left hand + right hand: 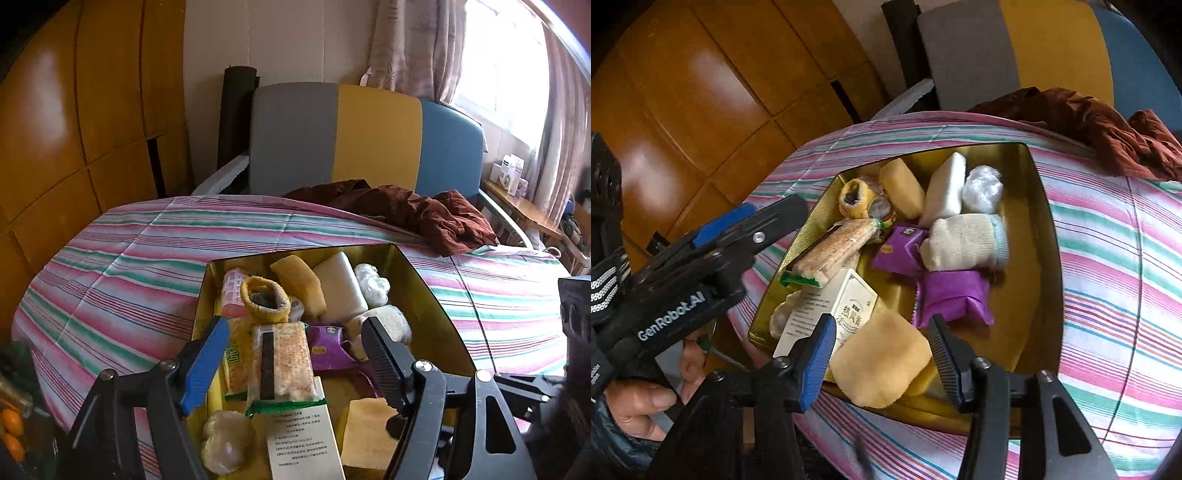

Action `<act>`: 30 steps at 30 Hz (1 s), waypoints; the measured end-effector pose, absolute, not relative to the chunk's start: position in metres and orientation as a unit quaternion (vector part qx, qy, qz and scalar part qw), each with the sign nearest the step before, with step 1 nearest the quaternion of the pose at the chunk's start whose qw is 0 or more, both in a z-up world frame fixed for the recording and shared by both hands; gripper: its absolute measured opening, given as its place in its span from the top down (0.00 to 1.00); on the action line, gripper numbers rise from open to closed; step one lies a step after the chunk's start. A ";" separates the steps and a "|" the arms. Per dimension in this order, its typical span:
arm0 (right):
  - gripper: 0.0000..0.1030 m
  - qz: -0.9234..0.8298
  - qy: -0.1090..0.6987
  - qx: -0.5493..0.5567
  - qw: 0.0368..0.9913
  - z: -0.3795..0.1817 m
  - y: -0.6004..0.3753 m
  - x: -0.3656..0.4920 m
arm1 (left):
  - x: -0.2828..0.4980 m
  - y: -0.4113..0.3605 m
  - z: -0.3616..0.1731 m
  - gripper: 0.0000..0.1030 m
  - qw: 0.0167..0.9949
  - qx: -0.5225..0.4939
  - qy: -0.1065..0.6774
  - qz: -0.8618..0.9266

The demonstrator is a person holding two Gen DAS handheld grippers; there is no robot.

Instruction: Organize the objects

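A bed covered by a pink, green and white striped sheet (129, 251) carries a square gold metal tin (1039, 236), with a crumpled rust-brown cloth (424, 214) lying behind it. The tin holds the task's items: a clear-wrapped oblong cracker pack (282, 360), two purple foil packets (955, 297), a white foam block (947, 190), a rolled cream sock (964, 242) and a cream printed carton (831, 306). The left tool (295, 363) hangs wide open above the cracker pack. The right tool (882, 356) stands wide open around a yellow sponge block (882, 363), pads apart from it.
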State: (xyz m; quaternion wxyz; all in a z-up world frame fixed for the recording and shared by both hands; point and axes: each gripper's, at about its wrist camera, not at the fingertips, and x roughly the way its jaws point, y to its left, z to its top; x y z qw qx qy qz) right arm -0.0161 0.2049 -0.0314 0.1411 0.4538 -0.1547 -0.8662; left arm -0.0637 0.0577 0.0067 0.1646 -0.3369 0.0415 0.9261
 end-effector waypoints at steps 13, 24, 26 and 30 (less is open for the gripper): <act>0.36 -0.911 -0.087 0.401 0.031 -0.004 0.205 -0.001 | -0.038 0.040 0.020 0.10 0.149 -0.320 0.029 0.935; 0.35 -0.928 -0.042 0.368 -0.036 0.010 0.200 0.015 | -0.010 0.037 0.021 0.00 0.129 -0.320 0.036 0.938; 0.35 -0.929 -0.041 0.367 -0.036 0.010 0.198 0.017 | -0.006 0.037 0.021 0.00 0.127 -0.319 0.035 0.939; 0.35 -0.929 -0.041 0.366 -0.033 0.010 0.195 0.021 | -0.002 0.036 0.022 0.00 0.099 -0.316 0.043 0.943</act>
